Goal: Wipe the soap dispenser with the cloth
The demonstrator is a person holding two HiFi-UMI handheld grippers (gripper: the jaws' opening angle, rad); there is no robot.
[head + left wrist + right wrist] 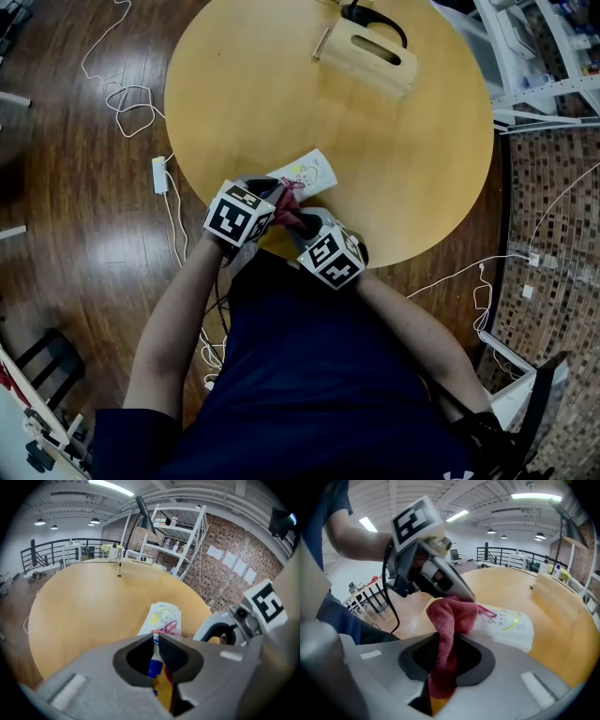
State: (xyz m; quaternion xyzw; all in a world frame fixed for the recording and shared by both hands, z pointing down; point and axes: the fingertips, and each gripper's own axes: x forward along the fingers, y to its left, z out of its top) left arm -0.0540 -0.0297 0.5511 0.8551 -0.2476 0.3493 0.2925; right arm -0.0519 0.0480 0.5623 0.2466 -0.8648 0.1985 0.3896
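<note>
Soap dispenser [309, 172]: white printed pouch lying on the counter [281, 84], stretched out ahead of both sets of fingers. Left gripper [156, 638]: fingers [176, 654] fully closed on the pouch's near end, beside the pink spout [490, 613], anchoring it. Right gripper [443, 641]: fingers part-way closed, clamped on a red cloth [452, 613] bunched just beyond the fingertips and touching the pouch close to the left fingers. Step in hand, as judged: wiping at the spout end, most of the printed face probably yet to cover. For a clean pass: hold the left pinch steady; press the cloth wad lightly, against likely buckling of the soft pouch; draw strokes away from the left fingers toward the free far end; steer clear of the spout and of the left gripper. Wooden stand [370, 52] well beyond the fingertips, out of the way.
</note>
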